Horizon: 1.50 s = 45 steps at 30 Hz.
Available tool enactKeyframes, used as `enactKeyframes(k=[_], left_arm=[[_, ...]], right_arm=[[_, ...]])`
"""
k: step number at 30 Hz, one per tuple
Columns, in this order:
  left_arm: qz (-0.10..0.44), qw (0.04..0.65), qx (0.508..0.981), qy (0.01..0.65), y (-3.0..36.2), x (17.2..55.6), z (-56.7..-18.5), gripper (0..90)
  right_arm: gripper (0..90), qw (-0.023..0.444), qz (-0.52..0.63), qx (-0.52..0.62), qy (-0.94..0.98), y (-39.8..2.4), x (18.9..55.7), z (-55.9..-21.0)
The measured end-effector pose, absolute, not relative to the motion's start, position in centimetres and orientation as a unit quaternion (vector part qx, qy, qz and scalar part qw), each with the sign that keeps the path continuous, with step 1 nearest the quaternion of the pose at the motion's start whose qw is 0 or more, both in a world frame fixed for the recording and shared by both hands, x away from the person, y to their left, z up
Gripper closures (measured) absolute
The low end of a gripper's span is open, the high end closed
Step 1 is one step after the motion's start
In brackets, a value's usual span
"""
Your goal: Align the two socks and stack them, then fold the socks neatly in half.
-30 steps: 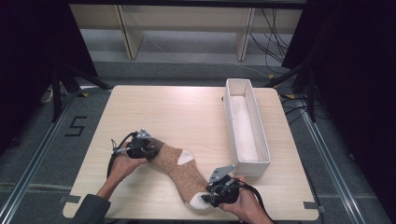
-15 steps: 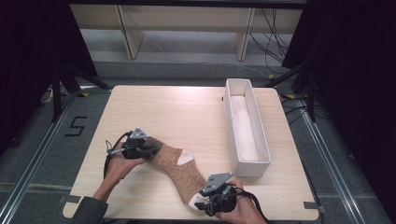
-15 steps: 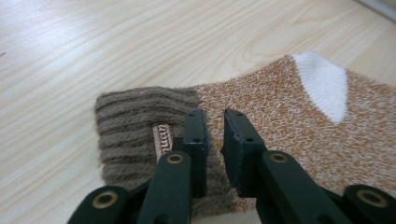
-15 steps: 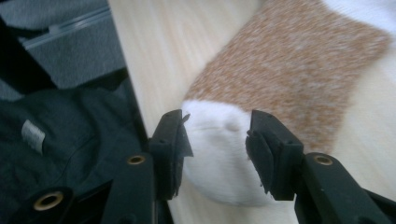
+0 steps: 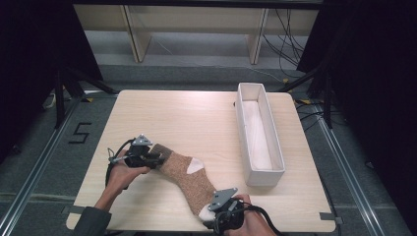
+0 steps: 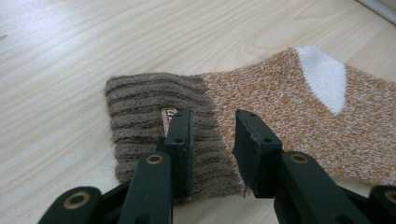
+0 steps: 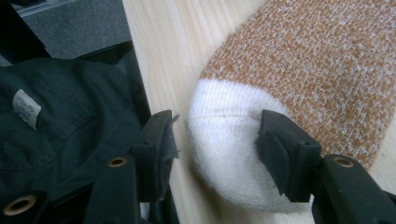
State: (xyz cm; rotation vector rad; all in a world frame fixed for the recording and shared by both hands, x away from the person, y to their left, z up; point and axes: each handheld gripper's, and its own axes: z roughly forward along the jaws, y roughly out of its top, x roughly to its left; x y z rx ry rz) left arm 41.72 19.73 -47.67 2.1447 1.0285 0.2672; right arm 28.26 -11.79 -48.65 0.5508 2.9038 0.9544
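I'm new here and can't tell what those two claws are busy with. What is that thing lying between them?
On the pale wooden table, left of the long white tray, a sock lies flat and slanting. It is speckled orange-brown knit with a ribbed dark brown cuff and a white heel and toe, the only cloth on the table.

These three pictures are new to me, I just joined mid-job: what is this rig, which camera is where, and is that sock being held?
No robot arm here: a person holds a two-fingered hand tool in each hand. The high view looks down on the wooden table. The other two cameras ride on the tools and look along their black fingers. On the table lie a brown sock and a long white tray. The left gripper stands over the sock's ribbed cuff, the right gripper around its white toe. Both have just been opening. The fingers stand apart from the fabric, so the sock lies flat, released.
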Motion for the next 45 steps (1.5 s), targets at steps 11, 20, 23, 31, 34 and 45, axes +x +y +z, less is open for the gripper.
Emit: enactKeyframes(k=[11,20,23,31,34,45], left_arm=[[0.098,0.363,0.834,0.404,19.9,41.9,-48.1,64.7],[0.097,0.366,0.829,0.412,19.9,41.8,-48.2,62.9],[0.098,0.366,0.829,0.412,19.8,41.8,-48.2,61.6],[0.098,0.365,0.83,0.41,19.9,41.6,-48.1,60.5],[0.104,0.366,0.829,0.409,19.9,41.5,-48.1,59.9],[0.107,0.371,0.824,0.415,20.4,41.7,-48.0,60.6]], right_arm=[[46.5,0.05,0.299,0.152,0.941,-11.4,27.9,-49.1],[55.0,0.099,0.279,0.14,0.945,-10.9,27.2,-49.3],[58.1,0.104,0.292,0.151,0.939,-11.0,27.2,-49.6],[72.7,0.103,0.289,0.166,0.937,-11.3,27.6,-49.3],[75.8,0.074,0.302,0.189,0.932,-11.7,28.2,-49.1],[78.0,0.072,0.331,0.191,0.921,-12.5,28.9,-46.9]])
